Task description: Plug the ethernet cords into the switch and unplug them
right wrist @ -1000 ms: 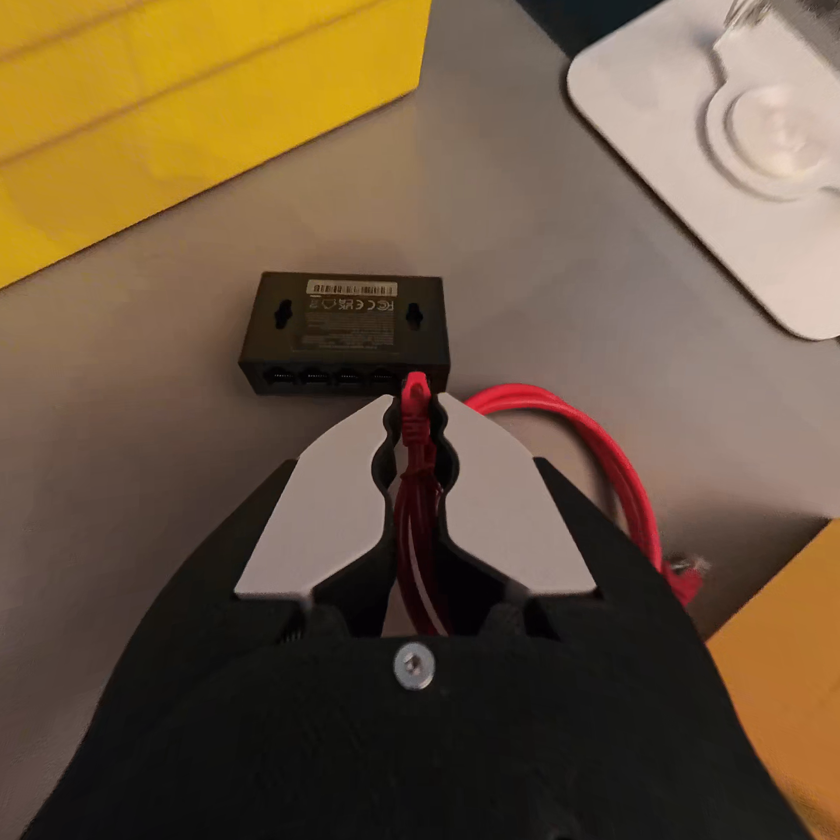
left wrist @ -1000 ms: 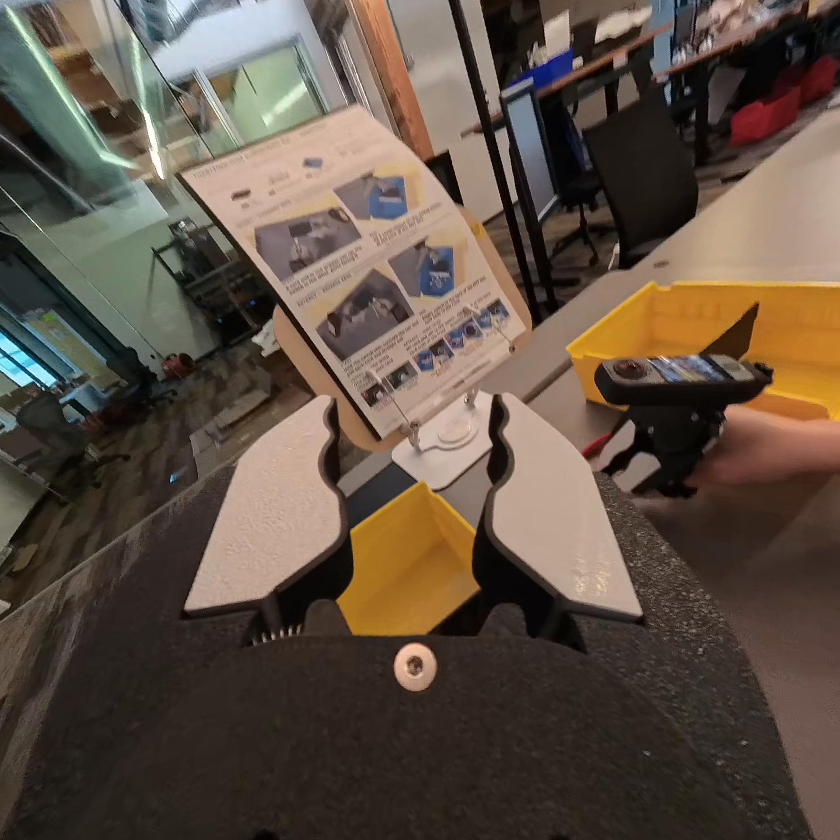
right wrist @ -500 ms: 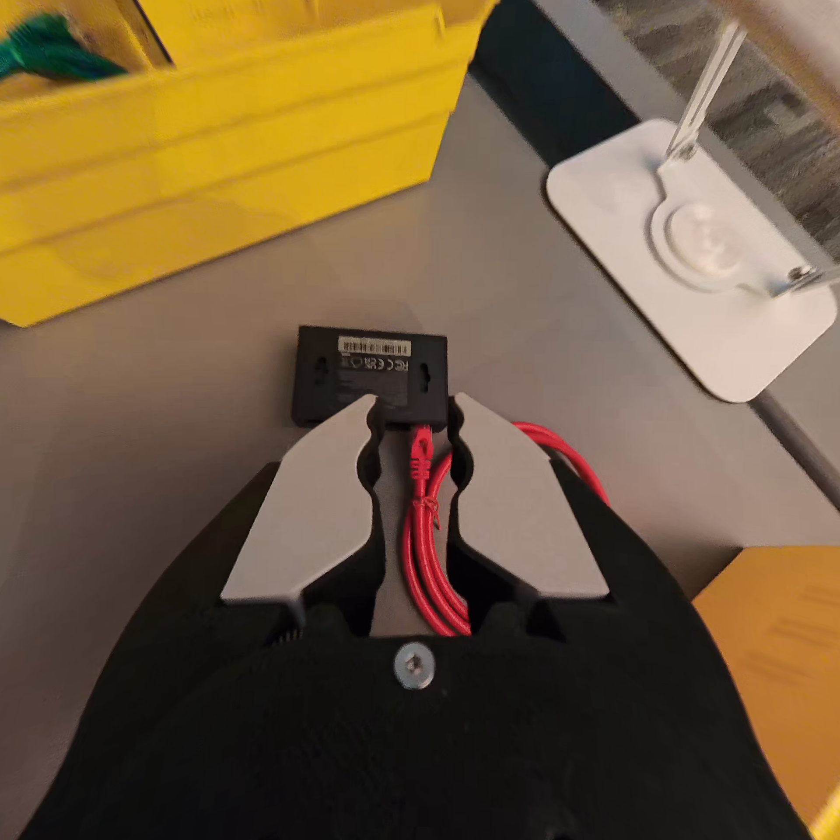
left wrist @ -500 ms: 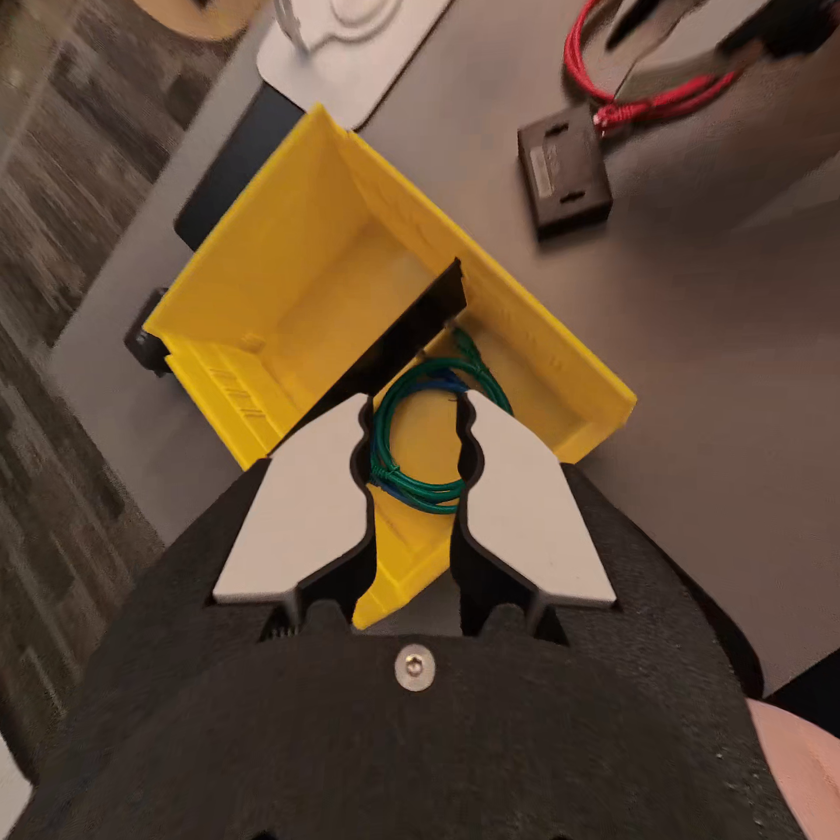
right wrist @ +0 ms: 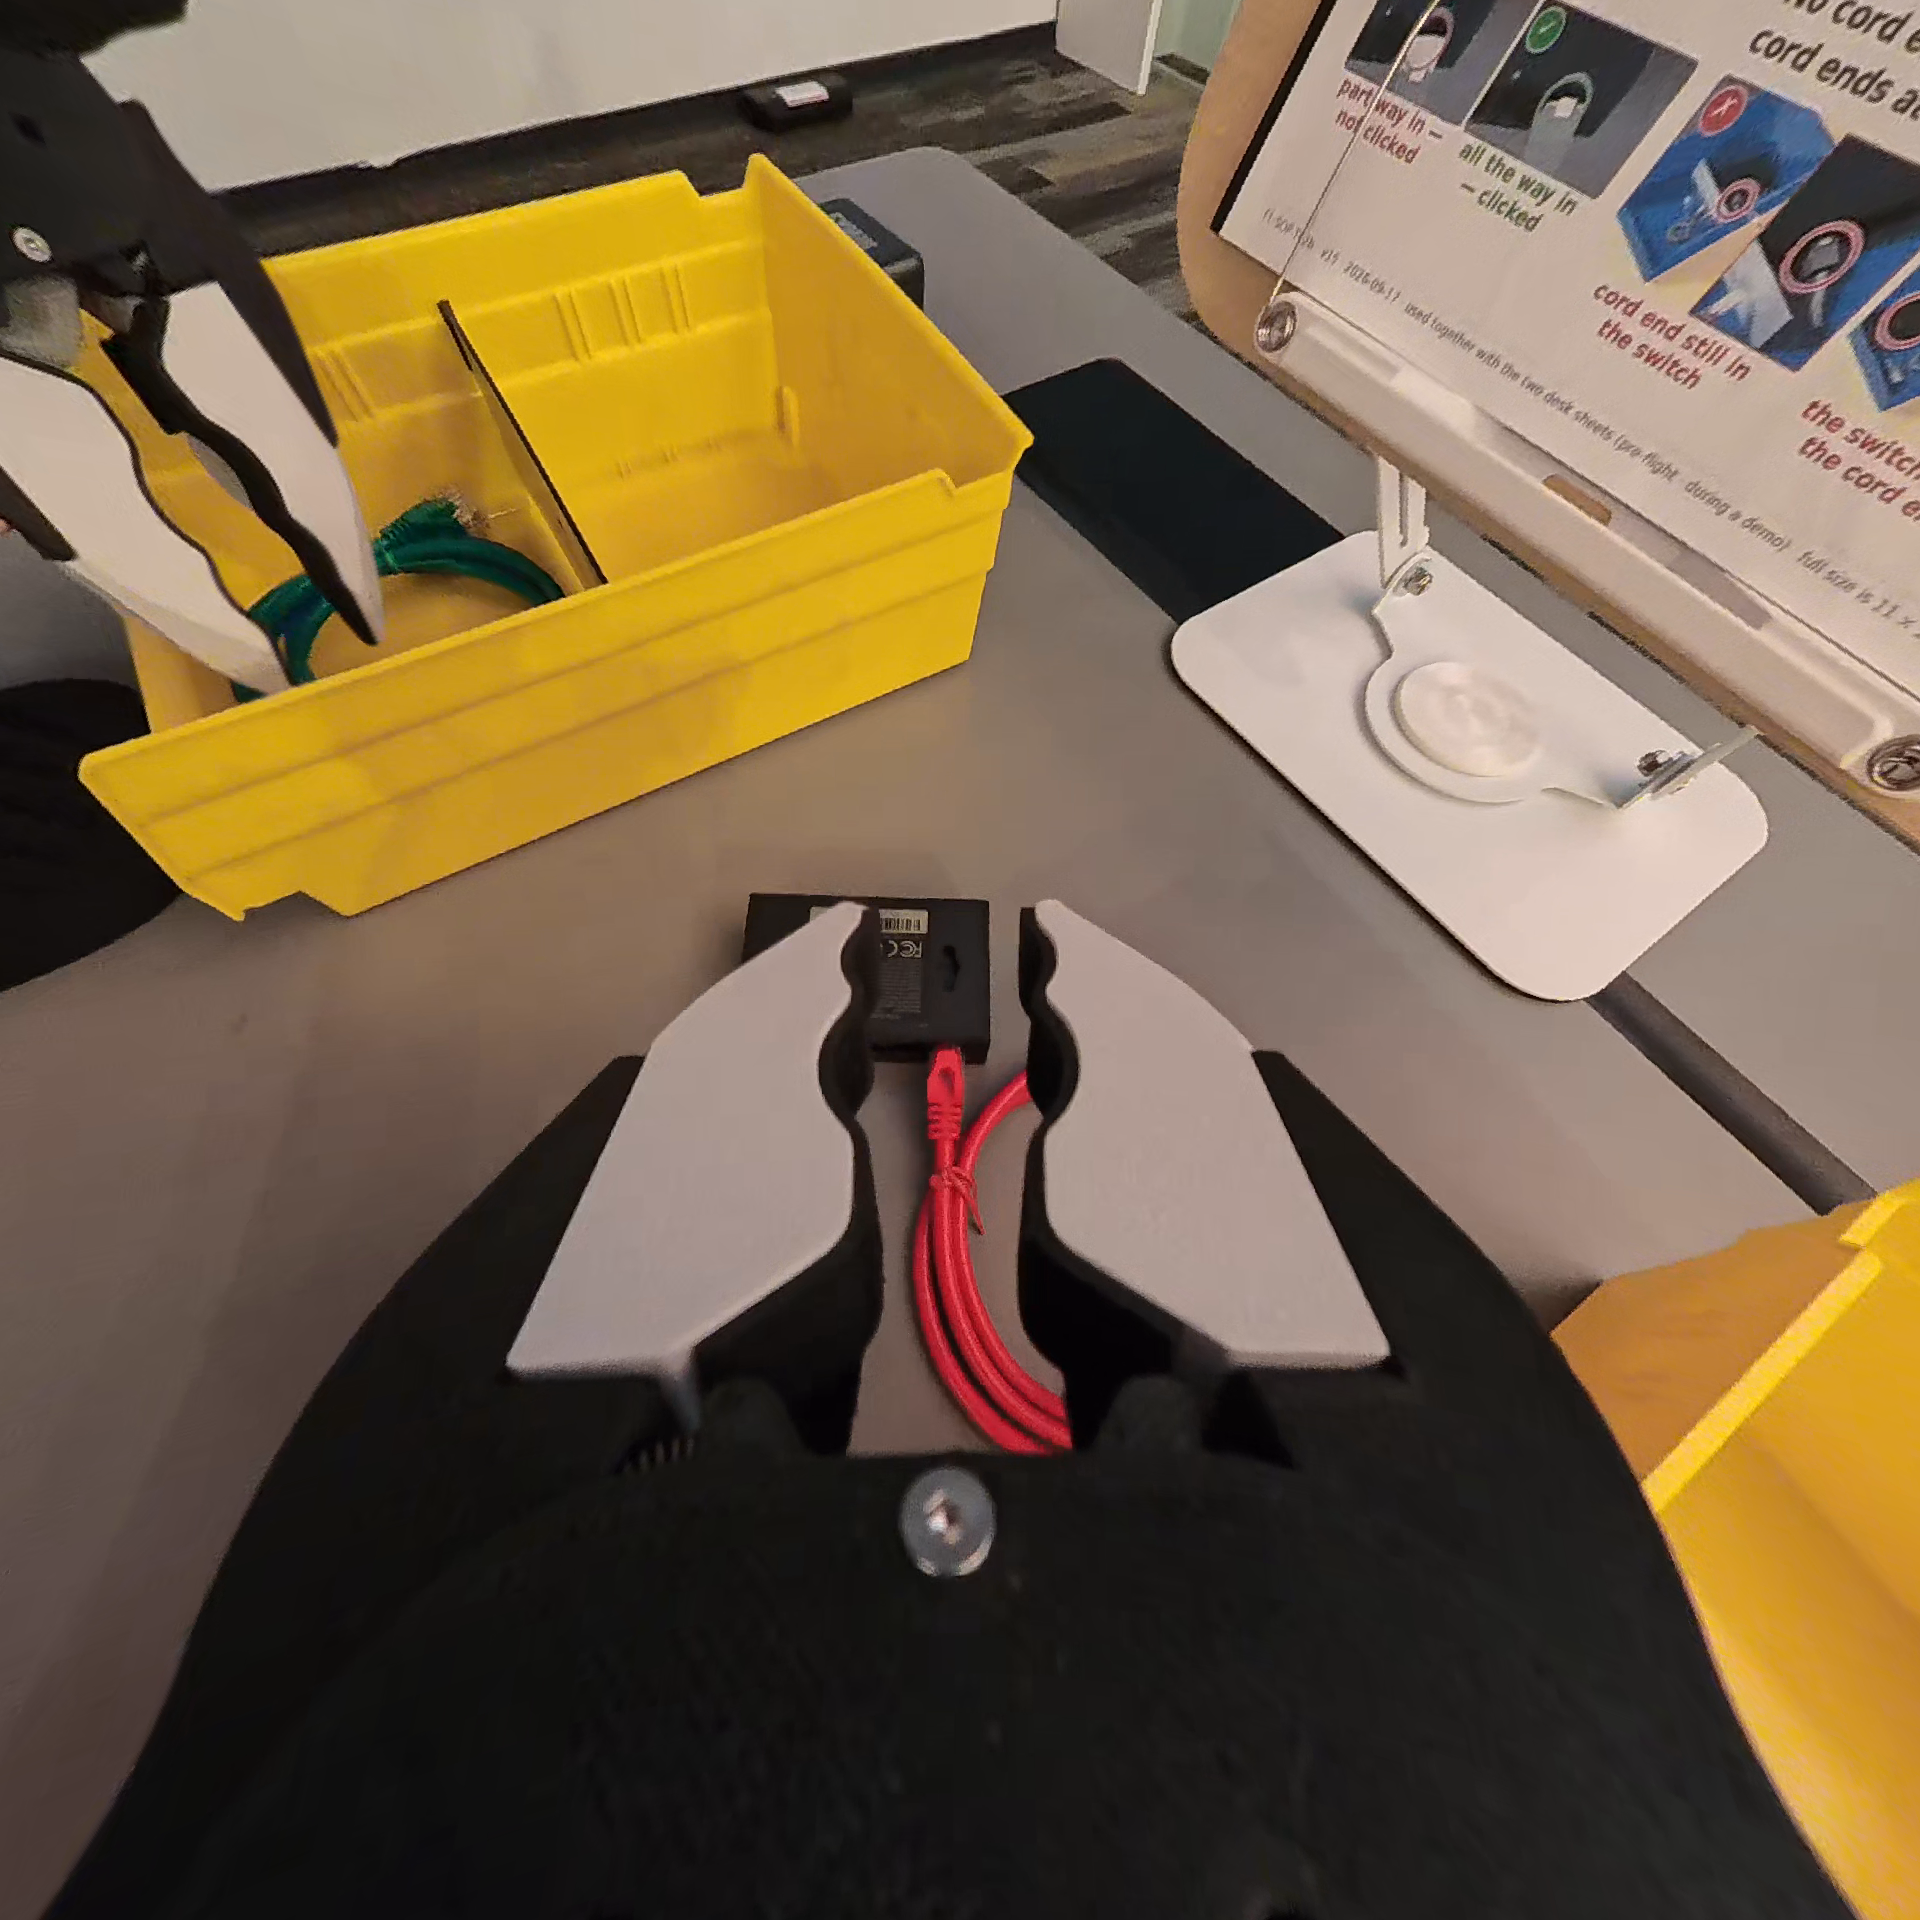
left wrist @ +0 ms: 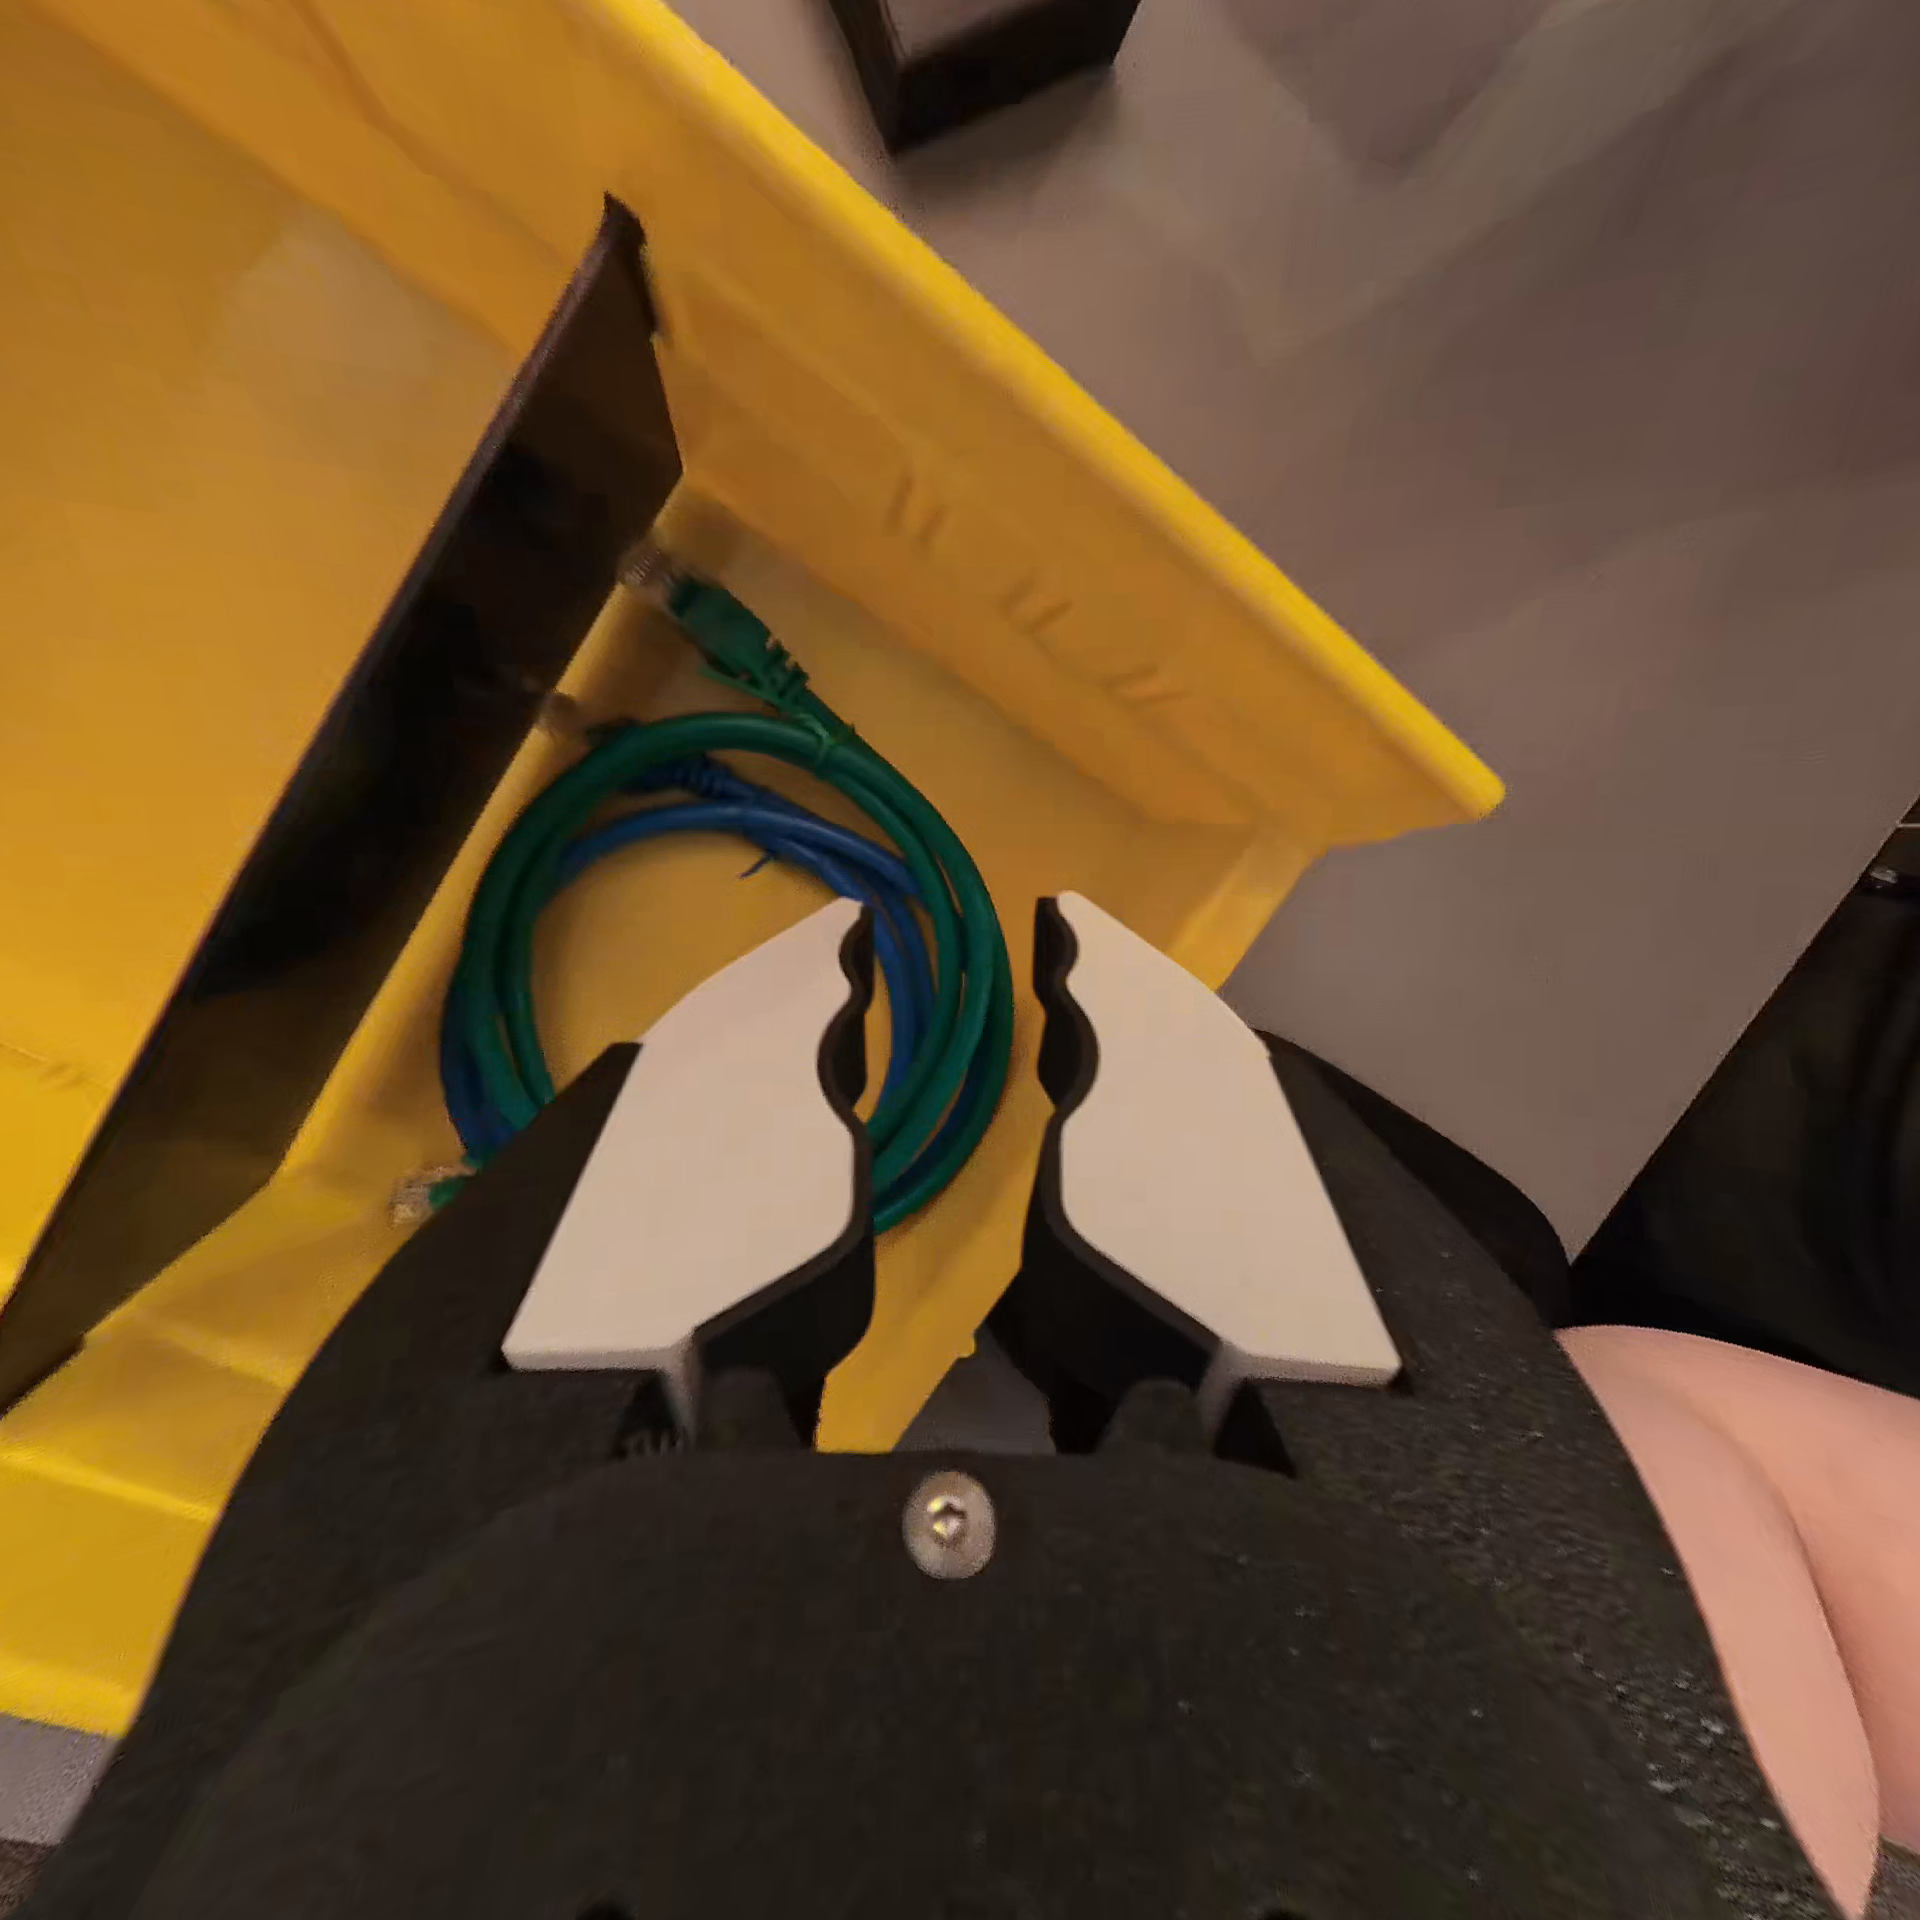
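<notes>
The black switch (right wrist: 925, 977) lies on the grey table, and its corner shows in the left wrist view (left wrist: 966, 62). A coiled red cord (right wrist: 951, 1247) has its plug end at a port on the switch's near side. My right gripper (right wrist: 948, 914) is open and empty above the red cord and switch. A green cord (left wrist: 727, 738) and a blue cord (left wrist: 790, 831) lie coiled in a yellow bin (left wrist: 1039, 520). My left gripper (left wrist: 951, 914) is open, its fingers on either side of these coils. It also shows in the right wrist view (right wrist: 317, 655), reaching into the bin (right wrist: 582, 727) over the green cord (right wrist: 457, 561).
A black divider (left wrist: 416, 727) splits the bin; the far compartment looks empty. A white stand base (right wrist: 1455, 748) holding an instruction sheet (right wrist: 1621, 260) stands at the right. A second yellow bin (right wrist: 1766, 1455) is near right. A dark pad (right wrist: 1143, 468) lies behind. The black switch (right wrist: 925, 977) is about 12 cm from my right fingertips.
My right gripper opened, let go of the red cord at the switch, and drew back. My left gripper swung down from facing the room into the yellow bin over the green and blue cords.
</notes>
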Motion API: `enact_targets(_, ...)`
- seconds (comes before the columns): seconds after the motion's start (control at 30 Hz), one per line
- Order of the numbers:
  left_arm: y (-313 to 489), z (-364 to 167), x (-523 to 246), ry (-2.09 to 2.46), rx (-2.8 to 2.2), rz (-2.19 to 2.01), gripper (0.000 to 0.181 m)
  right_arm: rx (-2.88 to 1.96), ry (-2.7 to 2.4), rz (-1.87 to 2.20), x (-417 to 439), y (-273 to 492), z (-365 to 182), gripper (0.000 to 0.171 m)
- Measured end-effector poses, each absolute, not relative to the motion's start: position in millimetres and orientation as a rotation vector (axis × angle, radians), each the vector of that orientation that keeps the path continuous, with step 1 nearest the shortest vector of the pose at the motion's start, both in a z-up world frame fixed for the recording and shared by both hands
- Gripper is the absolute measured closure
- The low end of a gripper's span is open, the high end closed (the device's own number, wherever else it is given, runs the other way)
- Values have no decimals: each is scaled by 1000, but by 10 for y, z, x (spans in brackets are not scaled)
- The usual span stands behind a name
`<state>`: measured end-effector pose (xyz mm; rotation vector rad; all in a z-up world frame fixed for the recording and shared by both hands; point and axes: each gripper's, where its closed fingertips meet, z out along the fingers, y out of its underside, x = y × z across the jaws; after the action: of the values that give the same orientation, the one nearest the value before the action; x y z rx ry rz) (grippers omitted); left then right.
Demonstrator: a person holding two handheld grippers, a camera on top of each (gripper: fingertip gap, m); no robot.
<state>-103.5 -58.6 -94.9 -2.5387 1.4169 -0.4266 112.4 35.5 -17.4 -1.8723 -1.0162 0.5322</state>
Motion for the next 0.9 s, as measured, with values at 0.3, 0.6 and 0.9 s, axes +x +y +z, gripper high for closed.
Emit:
enact_targets(0.3,-634,-1222,-1169,1472,-2703,-226,142,-1845,-1011,555,1167,316,-35,145)
enact_targets(0.6,-774,-1398,-1222,1517,-2809,-309,163,-1845,-1002,560,1214,341,-1,146)
enact_targets(0.9,-796,-1430,-1207,1568,-2812,-305,166,-1850,-1012,552,1209,346,-30,148)
